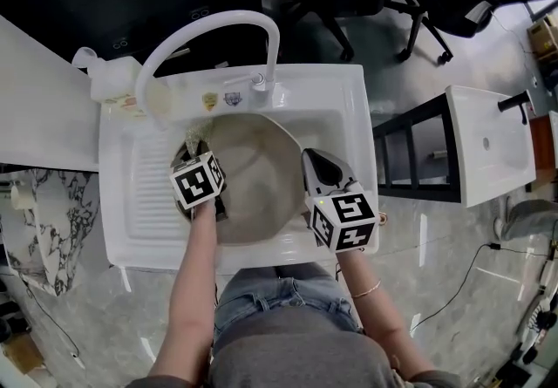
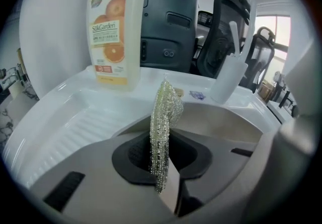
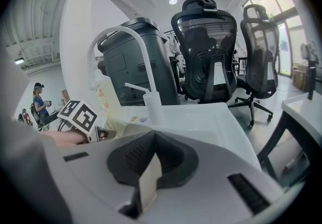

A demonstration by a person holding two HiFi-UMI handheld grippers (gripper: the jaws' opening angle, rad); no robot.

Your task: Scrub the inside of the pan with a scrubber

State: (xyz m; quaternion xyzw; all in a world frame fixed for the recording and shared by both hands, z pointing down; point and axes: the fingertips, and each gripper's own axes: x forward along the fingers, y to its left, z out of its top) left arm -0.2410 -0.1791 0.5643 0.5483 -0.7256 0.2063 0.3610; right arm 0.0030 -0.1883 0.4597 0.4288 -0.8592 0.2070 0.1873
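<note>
Overhead, left gripper (image 1: 193, 152) hides most of its pinched silvery mesh scrubber (image 2: 163, 117); right gripper (image 1: 313, 161), closed, covers round beige pan's (image 1: 257, 194) rim.

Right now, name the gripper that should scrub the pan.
Left: the left gripper has its jaws shut on the scrubber at the pan; the right gripper has no scrubber.

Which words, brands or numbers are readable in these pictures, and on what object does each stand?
"StikGarden": on the label of the bottle, left gripper view.
Small print under it: too small to read.
Two stickers on the sink beside the tap: too blurred to read.
</note>
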